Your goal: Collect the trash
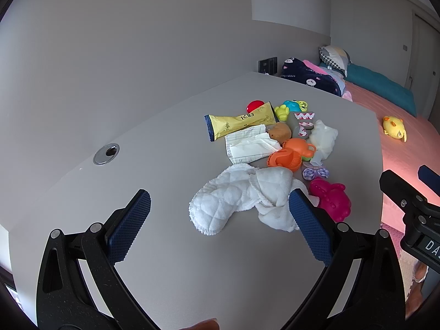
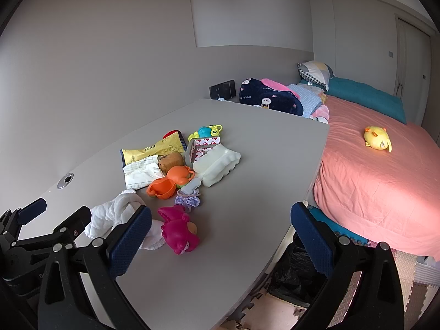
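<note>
Both tongs are spread wide and hold nothing. My left tongs [image 1: 220, 214] hang over the grey table [image 1: 165, 247], near the crumpled white paper wrapper [image 1: 251, 147]; I should pinch it gently, missing the toys. My right tongs [image 2: 221, 233] hover at the table's edge, above a black trash bag [image 2: 291, 275] on the floor, beside the pink bed [image 2: 371, 178].

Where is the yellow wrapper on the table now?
The yellow wrapper lies at the far left of the pile, behind the white paper and in front of the red ball.
</note>
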